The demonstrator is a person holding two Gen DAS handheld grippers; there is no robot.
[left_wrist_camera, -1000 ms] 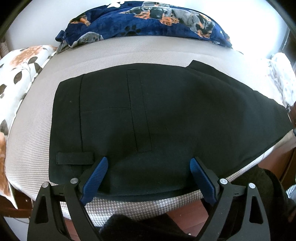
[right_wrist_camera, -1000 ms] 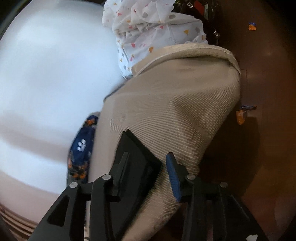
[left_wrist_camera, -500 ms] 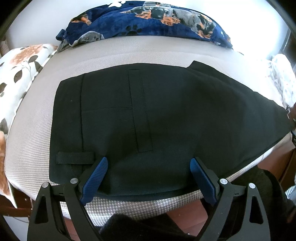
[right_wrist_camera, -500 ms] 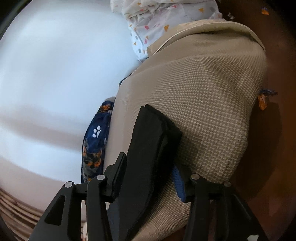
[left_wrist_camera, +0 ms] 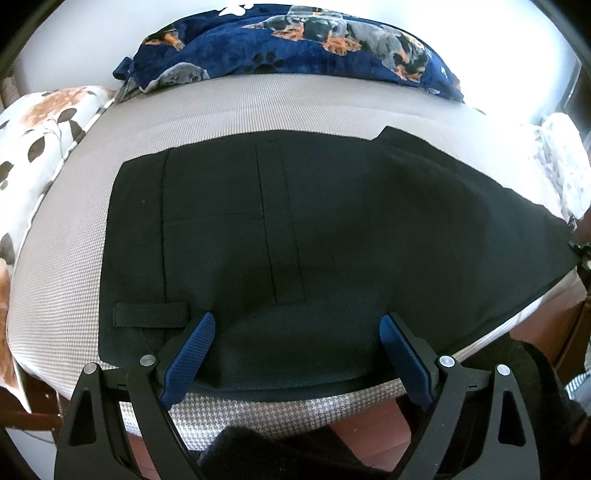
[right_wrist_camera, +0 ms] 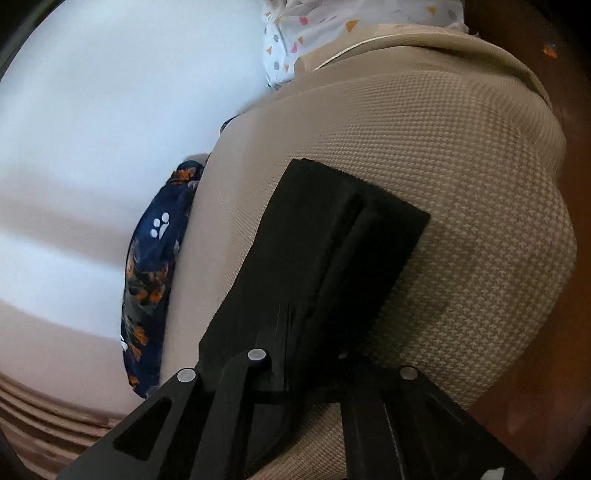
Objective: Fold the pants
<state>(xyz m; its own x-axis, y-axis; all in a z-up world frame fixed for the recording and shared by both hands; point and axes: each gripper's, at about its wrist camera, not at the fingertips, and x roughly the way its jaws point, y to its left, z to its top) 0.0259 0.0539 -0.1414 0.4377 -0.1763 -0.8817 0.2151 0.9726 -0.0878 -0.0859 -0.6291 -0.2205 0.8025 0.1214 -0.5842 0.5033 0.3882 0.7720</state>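
Note:
Black pants (left_wrist_camera: 314, 236) lie flat on a beige woven cushion (left_wrist_camera: 258, 99), waistband to the left, legs running off to the right. My left gripper (left_wrist_camera: 293, 347) is open, its blue pads either side of the pants' near edge. In the right wrist view the leg end of the pants (right_wrist_camera: 332, 251) lies on the cushion (right_wrist_camera: 461, 166). My right gripper (right_wrist_camera: 295, 332) is shut on that leg end; its pads are hidden by the black cloth.
A navy dog-print blanket (left_wrist_camera: 295, 40) lies along the cushion's far side, also in the right wrist view (right_wrist_camera: 155, 266). A leaf-print pillow (left_wrist_camera: 40, 140) sits at the left. A white patterned cloth (right_wrist_camera: 332, 33) lies at the right end. Wooden floor (right_wrist_camera: 554, 369) lies beyond the cushion.
My right gripper moved in over the leg end and closed on it; its blue pad is no longer visible. The left gripper has not moved.

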